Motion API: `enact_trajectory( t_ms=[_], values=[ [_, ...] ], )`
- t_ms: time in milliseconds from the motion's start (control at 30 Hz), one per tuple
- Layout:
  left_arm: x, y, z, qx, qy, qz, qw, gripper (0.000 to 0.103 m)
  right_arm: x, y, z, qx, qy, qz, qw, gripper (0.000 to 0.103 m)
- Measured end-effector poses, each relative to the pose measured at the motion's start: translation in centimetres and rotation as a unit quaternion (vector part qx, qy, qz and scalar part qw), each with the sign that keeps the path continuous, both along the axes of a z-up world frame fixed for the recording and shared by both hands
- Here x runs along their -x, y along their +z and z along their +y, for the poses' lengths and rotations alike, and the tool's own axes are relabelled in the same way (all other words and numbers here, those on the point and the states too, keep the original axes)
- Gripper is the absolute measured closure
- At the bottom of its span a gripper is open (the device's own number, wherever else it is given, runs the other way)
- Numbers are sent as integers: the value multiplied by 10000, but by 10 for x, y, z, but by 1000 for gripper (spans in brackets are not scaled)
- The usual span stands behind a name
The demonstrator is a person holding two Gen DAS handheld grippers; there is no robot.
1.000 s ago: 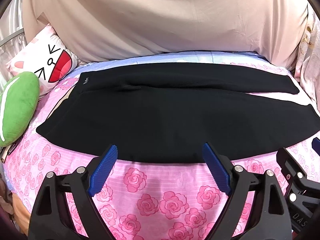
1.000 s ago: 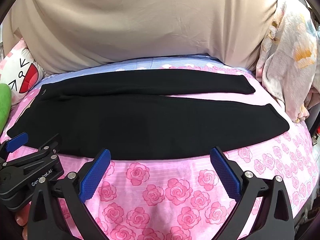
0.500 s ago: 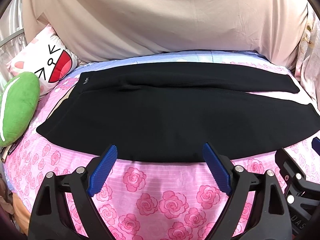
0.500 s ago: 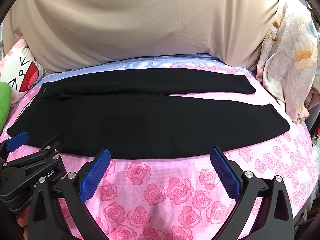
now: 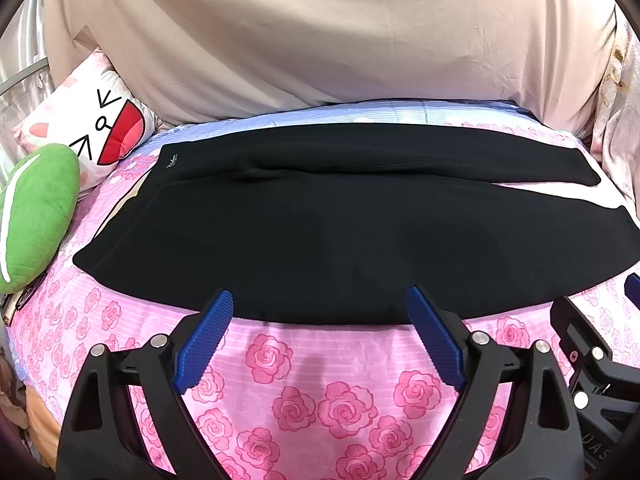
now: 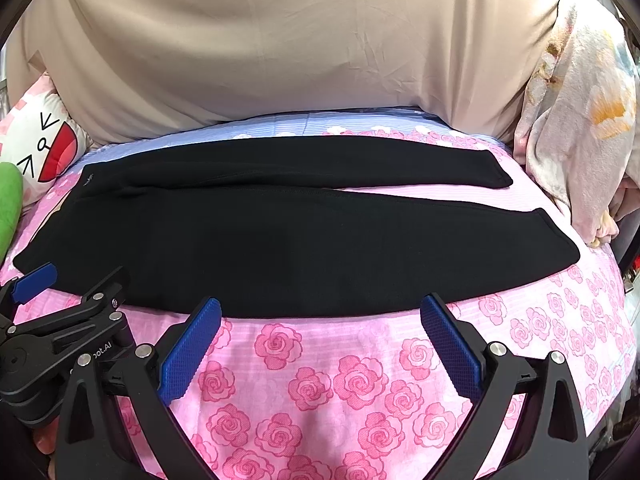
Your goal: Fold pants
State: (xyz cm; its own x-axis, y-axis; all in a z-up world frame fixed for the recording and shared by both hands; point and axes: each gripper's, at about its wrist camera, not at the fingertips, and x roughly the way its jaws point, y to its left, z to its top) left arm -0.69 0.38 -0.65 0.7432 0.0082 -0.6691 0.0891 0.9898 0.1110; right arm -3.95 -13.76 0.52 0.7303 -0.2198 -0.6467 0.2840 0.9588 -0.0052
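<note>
Black pants (image 5: 340, 236) (image 6: 280, 240) lie flat across the bed, waistband at the left and the two legs splayed apart toward the right. My left gripper (image 5: 319, 300) hovers open just short of the pants' near edge, nothing between its blue pads. My right gripper (image 6: 320, 307) is likewise open at the near edge, further right along the leg, and empty. Each gripper shows at the side of the other's view.
The pink rose-print bedsheet (image 5: 312, 392) (image 6: 328, 384) covers the bed. A beige cloth (image 5: 320, 40) hangs along the far side. A green plush (image 5: 32, 200) and a cartoon-face pillow (image 5: 96, 128) sit at the left; a floral blanket (image 6: 580, 140) is heaped at the right.
</note>
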Motion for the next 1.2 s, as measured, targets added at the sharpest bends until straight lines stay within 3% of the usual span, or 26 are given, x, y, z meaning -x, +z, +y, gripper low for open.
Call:
enact_trajectory(
  t_ms=[1200],
  values=[
    [-2, 0, -1, -21, -12, 23, 10000, 14, -1, -4, -3, -9, 21, 44, 10000, 5]
  ],
)
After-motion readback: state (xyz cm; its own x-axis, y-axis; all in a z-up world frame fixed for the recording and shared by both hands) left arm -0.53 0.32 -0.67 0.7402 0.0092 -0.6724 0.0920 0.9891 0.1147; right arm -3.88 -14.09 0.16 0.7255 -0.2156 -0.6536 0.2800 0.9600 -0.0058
